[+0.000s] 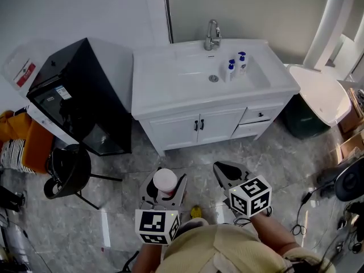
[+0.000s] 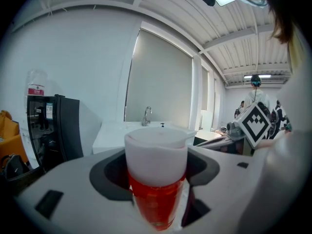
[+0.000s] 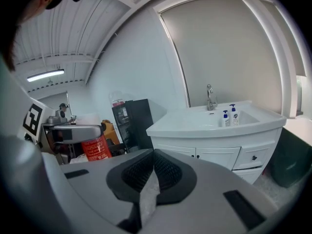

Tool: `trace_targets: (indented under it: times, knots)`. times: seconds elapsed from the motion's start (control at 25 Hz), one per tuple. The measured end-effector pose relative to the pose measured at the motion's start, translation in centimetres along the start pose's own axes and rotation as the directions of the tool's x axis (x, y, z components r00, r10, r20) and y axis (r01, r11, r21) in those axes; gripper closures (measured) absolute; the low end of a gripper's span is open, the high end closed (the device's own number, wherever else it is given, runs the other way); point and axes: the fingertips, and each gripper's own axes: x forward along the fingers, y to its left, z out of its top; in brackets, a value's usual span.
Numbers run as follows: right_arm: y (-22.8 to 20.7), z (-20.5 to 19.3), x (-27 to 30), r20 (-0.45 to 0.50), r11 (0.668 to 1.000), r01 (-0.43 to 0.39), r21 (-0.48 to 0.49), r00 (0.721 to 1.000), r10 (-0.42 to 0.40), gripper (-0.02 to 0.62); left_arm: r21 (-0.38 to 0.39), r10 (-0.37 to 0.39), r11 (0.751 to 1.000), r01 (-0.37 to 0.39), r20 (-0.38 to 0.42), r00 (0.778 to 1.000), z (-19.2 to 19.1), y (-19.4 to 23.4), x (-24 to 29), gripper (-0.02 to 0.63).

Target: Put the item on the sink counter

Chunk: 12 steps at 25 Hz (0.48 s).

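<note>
Bottle [image 1: 165, 181], red with a white cap, stands upright, squeezed between the jaws of your left hand-held gripper [image 1: 164, 195]. Your right hand-held gripper [image 1: 226, 175] is pinched together on nothing. Both are well apart from the sink table [image 1: 162, 90].

Surroundings, left to right

Against the left wall, a black glass-fronted cabinet [image 1: 79, 95]; just in front of it, a black round-seated chair [image 1: 68, 172] on grey marbled floor tiles [image 1: 296, 164]. At the far left edge, an orange bag [image 1: 17, 132]. Further back, two white pump bottles [image 1: 236, 66] with blue tops, side by side. To the right, a dark green bin [image 1: 301, 118] and loose black cables [image 1: 304, 201]. Low in the middle, a small yellow thing [image 1: 196, 211], too small to tell.
</note>
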Motion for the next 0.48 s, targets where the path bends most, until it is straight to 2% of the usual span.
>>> trace_targets:
  times: [0.48]
  knots:
    - [-0.7,1.4,2.5,0.004,0.999,0.035,-0.004,0.999,-0.035,0.569,0.004,-0.037,0.999,0.037,-0.009,0.999,0.6,2.0,2.8,0.285]
